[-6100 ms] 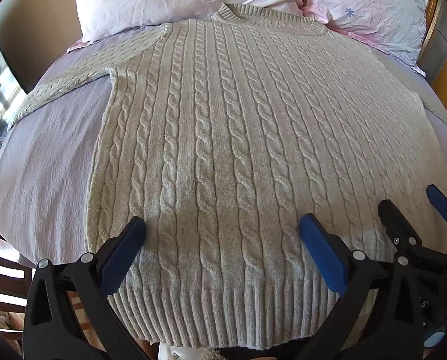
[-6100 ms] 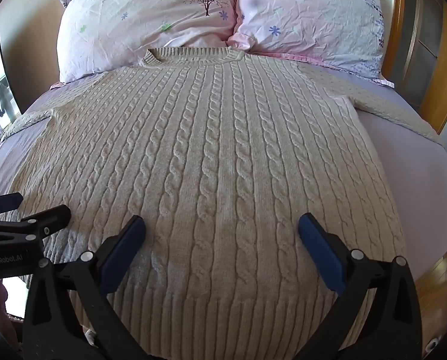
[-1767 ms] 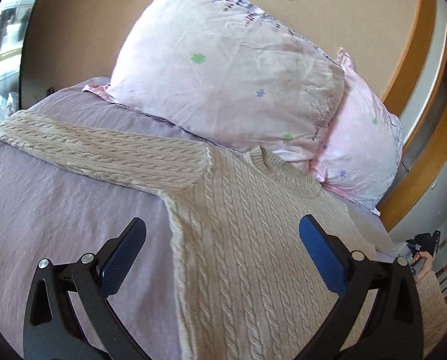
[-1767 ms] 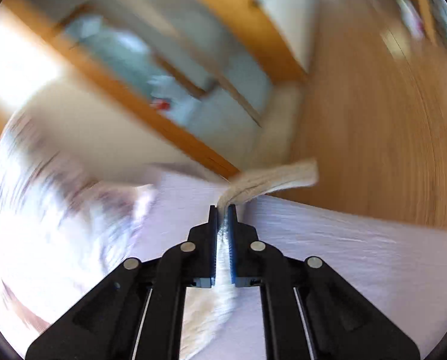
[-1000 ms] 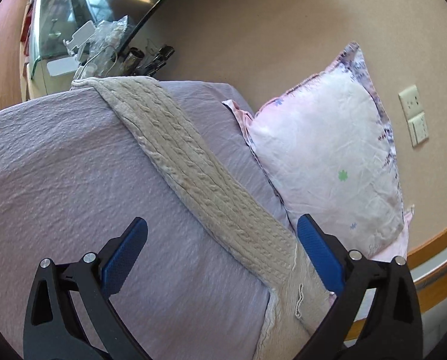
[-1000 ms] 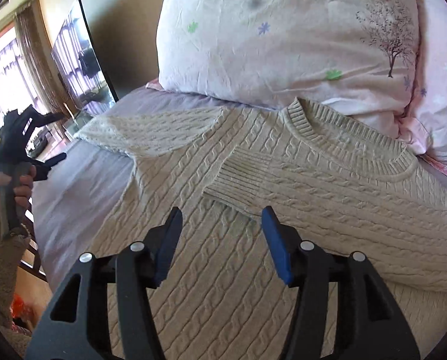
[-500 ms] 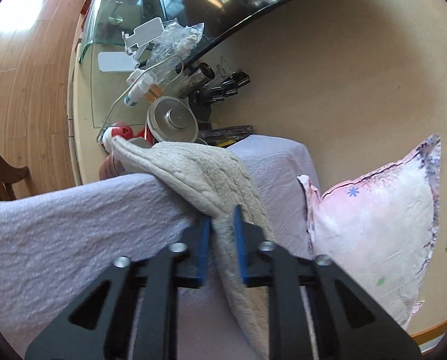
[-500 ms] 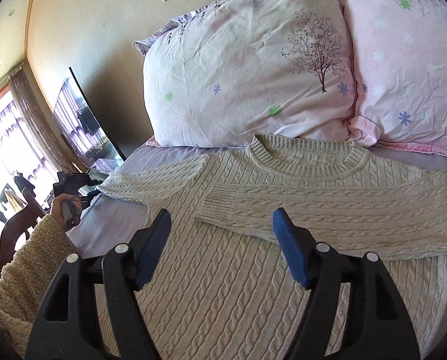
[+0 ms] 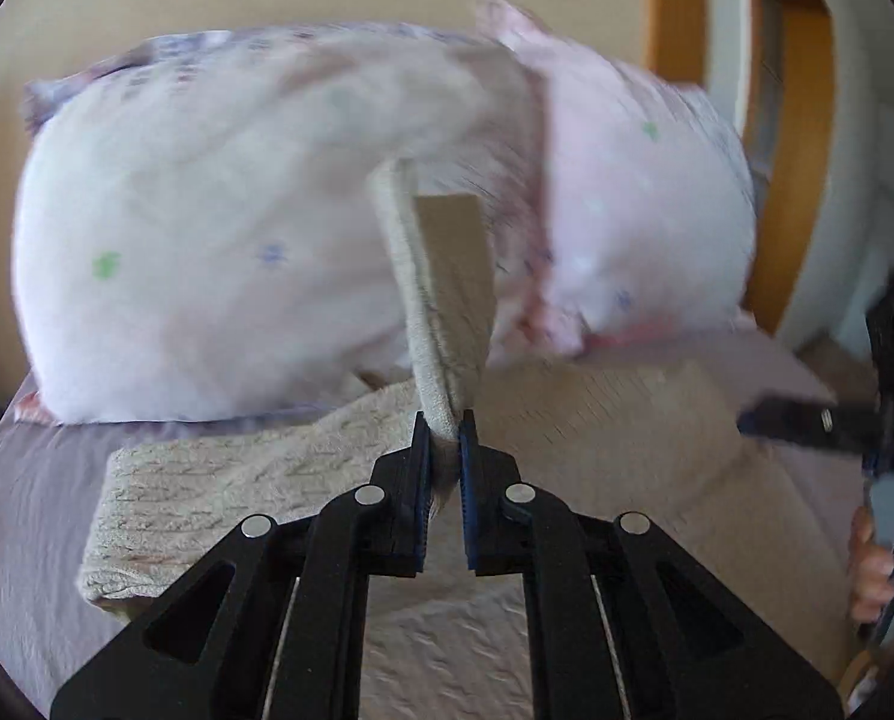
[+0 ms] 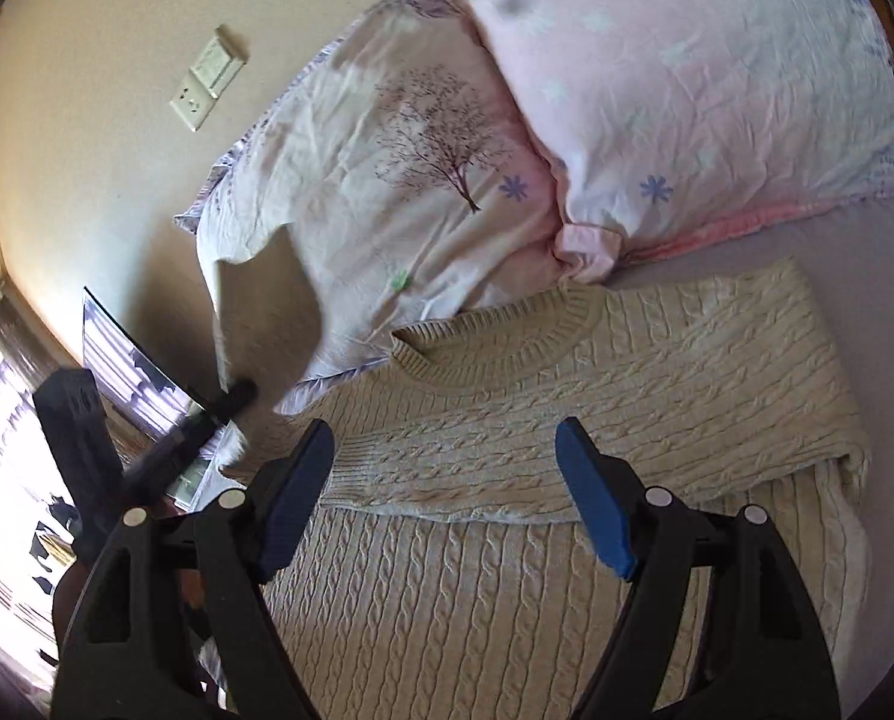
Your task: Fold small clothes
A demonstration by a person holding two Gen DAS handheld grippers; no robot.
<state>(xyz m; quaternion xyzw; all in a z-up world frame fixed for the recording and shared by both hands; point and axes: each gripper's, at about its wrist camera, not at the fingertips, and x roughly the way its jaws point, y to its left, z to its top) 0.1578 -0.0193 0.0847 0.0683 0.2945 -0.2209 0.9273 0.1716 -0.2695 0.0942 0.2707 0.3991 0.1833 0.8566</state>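
A beige cable-knit sweater (image 10: 507,570) lies flat on the bed, its right sleeve (image 10: 567,456) folded across the chest below the collar. My left gripper (image 9: 444,438) is shut on the left sleeve (image 9: 447,300) and holds it lifted above the sweater's body (image 9: 237,492); the view is blurred by motion. That raised sleeve shows as a blur in the right wrist view (image 10: 267,312), with the left gripper (image 10: 207,420) under it. My right gripper (image 10: 447,504) is open and empty, hovering over the chest.
Two pink and white pillows (image 10: 447,138) lean on the beige wall at the head of the bed. The lilac sheet (image 10: 867,276) shows to the right of the sweater. A television (image 10: 129,372) and window are at the left. A wooden headboard frame (image 9: 807,120) stands at the right.
My left gripper, shut on the left sleeve's end at the bed's edge, has lifted it and swung it toward the sweater's middle. My right gripper stays open and has tilted over the chest.
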